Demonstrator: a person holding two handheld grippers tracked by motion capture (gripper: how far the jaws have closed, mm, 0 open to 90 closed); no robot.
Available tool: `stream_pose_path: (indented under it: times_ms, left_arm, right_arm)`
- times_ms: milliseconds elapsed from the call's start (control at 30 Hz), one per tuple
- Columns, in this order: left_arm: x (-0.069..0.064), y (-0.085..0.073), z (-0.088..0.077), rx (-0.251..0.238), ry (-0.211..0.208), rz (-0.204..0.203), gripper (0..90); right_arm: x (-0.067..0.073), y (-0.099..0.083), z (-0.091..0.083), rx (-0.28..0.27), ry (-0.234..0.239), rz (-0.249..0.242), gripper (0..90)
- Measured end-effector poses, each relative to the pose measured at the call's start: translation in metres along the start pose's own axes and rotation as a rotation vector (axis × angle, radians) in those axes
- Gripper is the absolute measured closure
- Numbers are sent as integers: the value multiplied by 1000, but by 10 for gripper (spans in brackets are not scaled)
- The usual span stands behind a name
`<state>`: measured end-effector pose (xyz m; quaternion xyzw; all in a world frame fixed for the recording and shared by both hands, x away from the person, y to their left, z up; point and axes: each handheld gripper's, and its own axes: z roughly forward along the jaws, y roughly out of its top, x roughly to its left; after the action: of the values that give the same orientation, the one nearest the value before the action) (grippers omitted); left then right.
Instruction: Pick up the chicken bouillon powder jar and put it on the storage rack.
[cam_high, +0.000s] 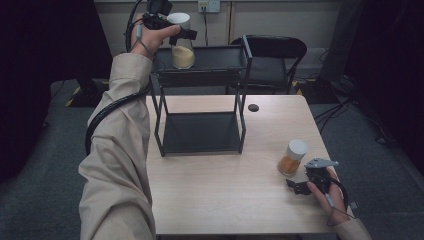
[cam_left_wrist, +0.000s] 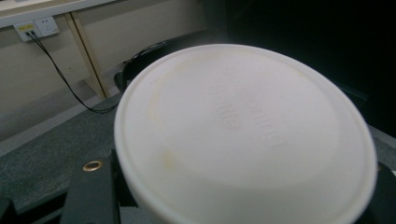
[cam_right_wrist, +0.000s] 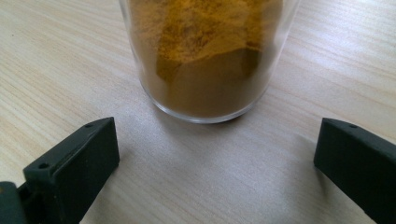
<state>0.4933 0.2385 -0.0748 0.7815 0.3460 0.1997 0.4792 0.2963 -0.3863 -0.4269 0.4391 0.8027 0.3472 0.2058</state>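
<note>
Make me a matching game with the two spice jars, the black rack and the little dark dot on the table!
Things:
1. yellow-powder jar
2. orange-powder jar
3. black rack
4. dark dot

Places:
A. stands at the table's far side
B. on the table before the open right gripper
C. lies right of the rack
D. held by the left gripper at the rack's top shelf

Pairs: 1-D, 2-B, 3-A, 4-C

Dim room with dark corners, evenly lit table (cam_high: 225, 200), and a blurred close-up lid (cam_left_wrist: 243, 135).
</note>
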Motion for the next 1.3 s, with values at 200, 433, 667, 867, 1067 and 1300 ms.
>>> stream_pose_path:
  times_ms: [200,433,667,867,1067,1300]
  left_arm:
    - [-8,-6,1,-3,44,-48,171]
    - [-18,-18,0,-28,65,-67,77]
    - [-26,-31,-8,-63,82,-86,14]
    - [-31,-44,-16,-83,71,-108,6]
    - [-37,-57,-22,-87,62,-94,6]
    - [-40,-76,-24,-95,42,-110,7]
  right_arm:
    - [0,0,0,0,0,-1,0]
    - [0,0,0,0,0,0,0]
    - [0,0,0,-1,0,-1,0]
    - [0,0,0,0,0,-1,0]
    - [0,0,0,-1,0,-2,0]
    - [0,0,0,0,0,-2,0]
